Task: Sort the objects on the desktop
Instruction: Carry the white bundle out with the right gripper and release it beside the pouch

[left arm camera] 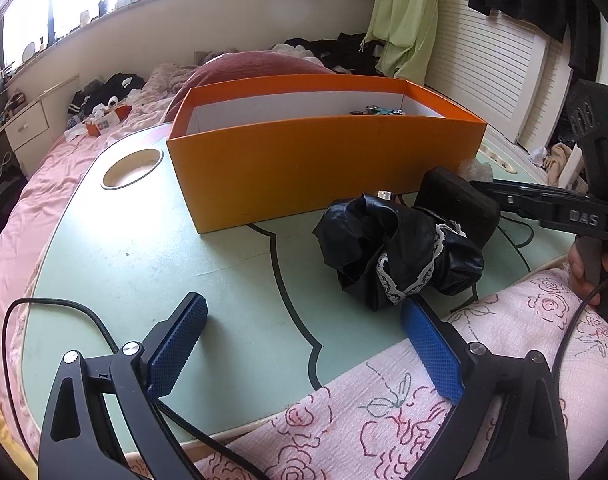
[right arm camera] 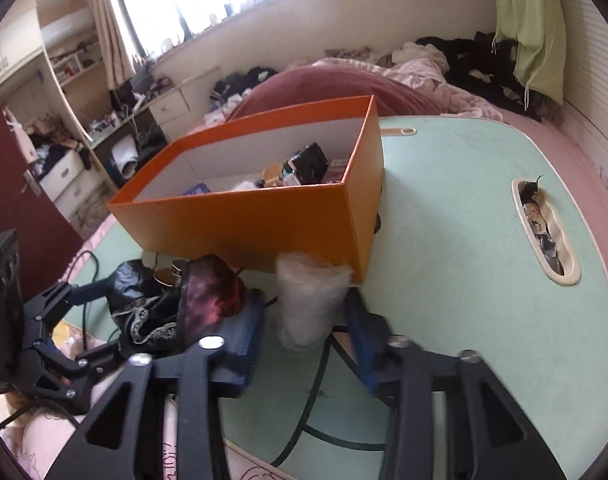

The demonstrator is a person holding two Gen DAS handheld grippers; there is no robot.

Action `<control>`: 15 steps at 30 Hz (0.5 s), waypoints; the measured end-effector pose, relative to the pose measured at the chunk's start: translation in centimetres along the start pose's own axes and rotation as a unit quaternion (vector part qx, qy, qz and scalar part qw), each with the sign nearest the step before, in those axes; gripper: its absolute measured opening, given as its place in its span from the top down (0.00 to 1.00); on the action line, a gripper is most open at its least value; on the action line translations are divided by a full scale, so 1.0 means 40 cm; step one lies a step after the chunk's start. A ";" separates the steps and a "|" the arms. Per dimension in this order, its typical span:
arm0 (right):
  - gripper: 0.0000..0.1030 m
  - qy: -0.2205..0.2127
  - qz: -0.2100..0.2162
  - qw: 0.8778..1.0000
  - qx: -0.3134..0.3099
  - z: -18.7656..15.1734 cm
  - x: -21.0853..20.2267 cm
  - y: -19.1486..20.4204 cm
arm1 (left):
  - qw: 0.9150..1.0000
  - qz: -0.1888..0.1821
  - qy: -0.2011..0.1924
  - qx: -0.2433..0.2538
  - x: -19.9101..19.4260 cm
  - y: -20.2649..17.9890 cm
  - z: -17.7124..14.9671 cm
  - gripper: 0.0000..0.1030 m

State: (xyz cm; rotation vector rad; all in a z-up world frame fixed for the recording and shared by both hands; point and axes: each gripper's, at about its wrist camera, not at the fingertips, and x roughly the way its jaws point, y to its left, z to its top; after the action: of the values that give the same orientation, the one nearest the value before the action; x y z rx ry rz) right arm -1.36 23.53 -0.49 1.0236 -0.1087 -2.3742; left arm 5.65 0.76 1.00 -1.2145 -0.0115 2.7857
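Pale green surface [right arm camera: 464, 240] set over a pink bed carries an orange box [right arm camera: 264, 220] holding small items. Right gripper [right arm camera: 304, 320] stands released, a translucent plastic wad [right arm camera: 308, 304] between its blue pads, just beside the box. Left gripper [left arm camera: 304, 340] hangs wide open near a black lace-trimmed cloth bundle [left arm camera: 396, 252].

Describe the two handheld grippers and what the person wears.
Both are black skeletal linkages with silver pivot bolts and blue textured pads. The left gripper trails a black cable. The right gripper shows white "DAS" lettering and a green light. The person wears pink rose-print fabric.
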 end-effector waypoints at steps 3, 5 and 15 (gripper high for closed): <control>0.25 -0.035 -0.009 0.999 -0.010 -0.019 -0.056 0.008 | 1.000 0.000 0.000 0.000 0.000 -0.001 0.000 0.06; 0.25 -0.047 -0.023 0.998 -0.032 -0.034 -0.084 0.016 | 1.000 0.000 0.000 0.000 0.000 -0.001 0.000 0.05; 0.00 -0.042 -0.113 0.989 -0.091 -0.106 -0.053 0.022 | 1.000 0.009 0.000 -0.001 -0.002 0.001 0.006 0.00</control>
State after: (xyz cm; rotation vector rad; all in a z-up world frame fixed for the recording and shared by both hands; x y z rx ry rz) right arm 3.16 24.47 -1.88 0.8903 0.2007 -2.5754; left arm 5.55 0.73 1.22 -1.2215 -0.0019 2.8015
